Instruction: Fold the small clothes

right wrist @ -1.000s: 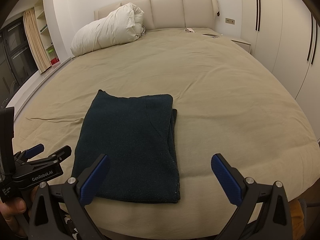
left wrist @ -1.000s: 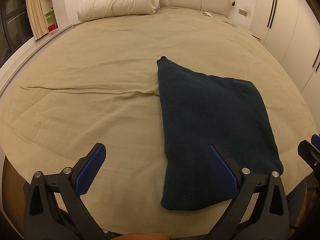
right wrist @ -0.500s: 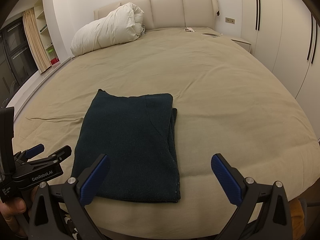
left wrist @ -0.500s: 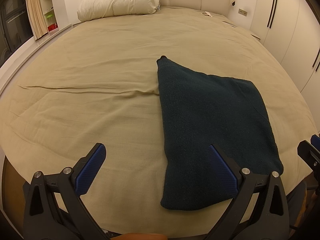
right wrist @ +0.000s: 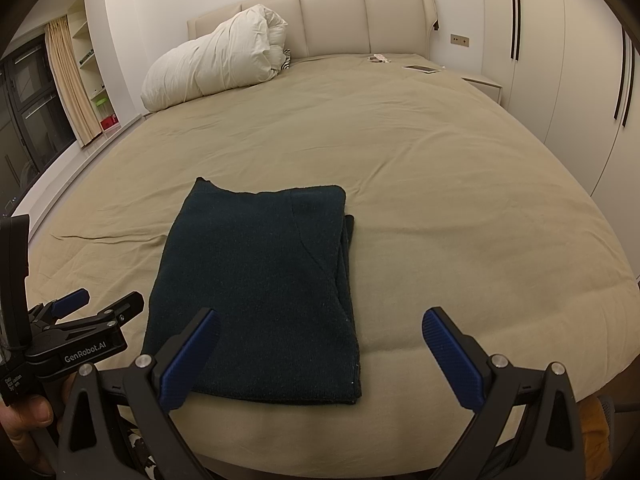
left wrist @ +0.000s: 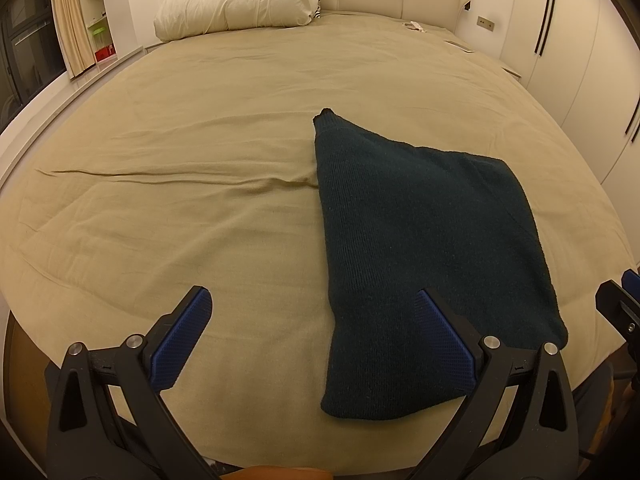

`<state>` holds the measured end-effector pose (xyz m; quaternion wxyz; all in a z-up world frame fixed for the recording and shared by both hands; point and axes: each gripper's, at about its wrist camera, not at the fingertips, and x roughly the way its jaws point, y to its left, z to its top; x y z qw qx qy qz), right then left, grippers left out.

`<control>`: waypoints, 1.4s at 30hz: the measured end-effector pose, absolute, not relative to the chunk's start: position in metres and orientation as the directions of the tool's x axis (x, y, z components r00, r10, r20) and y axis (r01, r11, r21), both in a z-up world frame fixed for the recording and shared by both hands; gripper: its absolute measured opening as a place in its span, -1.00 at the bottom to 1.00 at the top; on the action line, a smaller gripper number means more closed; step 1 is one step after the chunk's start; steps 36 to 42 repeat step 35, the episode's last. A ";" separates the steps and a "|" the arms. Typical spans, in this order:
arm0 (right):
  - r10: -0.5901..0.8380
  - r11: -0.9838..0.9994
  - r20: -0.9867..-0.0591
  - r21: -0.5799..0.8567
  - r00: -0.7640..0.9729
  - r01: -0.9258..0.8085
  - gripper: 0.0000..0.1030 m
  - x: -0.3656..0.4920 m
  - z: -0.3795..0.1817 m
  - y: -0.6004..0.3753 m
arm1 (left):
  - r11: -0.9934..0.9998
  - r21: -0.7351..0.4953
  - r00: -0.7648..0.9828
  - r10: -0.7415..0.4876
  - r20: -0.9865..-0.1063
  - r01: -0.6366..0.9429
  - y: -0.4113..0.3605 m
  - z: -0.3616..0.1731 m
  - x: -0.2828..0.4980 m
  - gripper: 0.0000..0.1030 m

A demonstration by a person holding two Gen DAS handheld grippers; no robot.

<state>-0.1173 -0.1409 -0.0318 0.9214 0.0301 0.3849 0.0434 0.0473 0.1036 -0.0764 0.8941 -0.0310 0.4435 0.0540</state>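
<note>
On the near part of the bed (right wrist: 440,168) lies the sweater (right wrist: 256,292), a dark knit already folded into a long rectangle, its near hem close to the bed's near edge. Your left gripper (left wrist: 316,344) and right gripper (right wrist: 320,354) both hang just above that near edge with jaws spread wide and nothing between the pads.

The next fold looks like a crosswise one, near end over far end or the reverse. To do it well, bring each gripper to one near corner: left on the left corner, right on the right corner, where the layers stack loosely and one edge peeks out. Pinch all the layers together, or the lower ones will slide. Lift both corners level, carry them to the far edge, and lay them down square. That far left corner pokes up in a small point, so align to the straight part of the edge.

Against the earlier frames, nothing has changed: the sweater lies the same, and both grippers sit in the same place, equally spread.
</note>
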 end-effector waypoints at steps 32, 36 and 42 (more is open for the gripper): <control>0.106 0.994 -0.709 0.092 0.697 -0.058 1.00 -0.117 -0.030 -0.142 | 0.992 -0.010 0.602 0.066 -0.796 -0.123 0.104 -0.079 0.043 1.00; 0.107 0.994 -0.709 0.093 0.697 -0.057 1.00 -0.118 -0.030 -0.142 | 0.993 -0.015 0.602 0.062 -0.796 -0.121 0.104 -0.079 0.043 1.00; 0.107 0.994 -0.709 0.093 0.697 -0.057 1.00 -0.118 -0.030 -0.142 | 0.993 -0.015 0.602 0.062 -0.796 -0.121 0.104 -0.079 0.043 1.00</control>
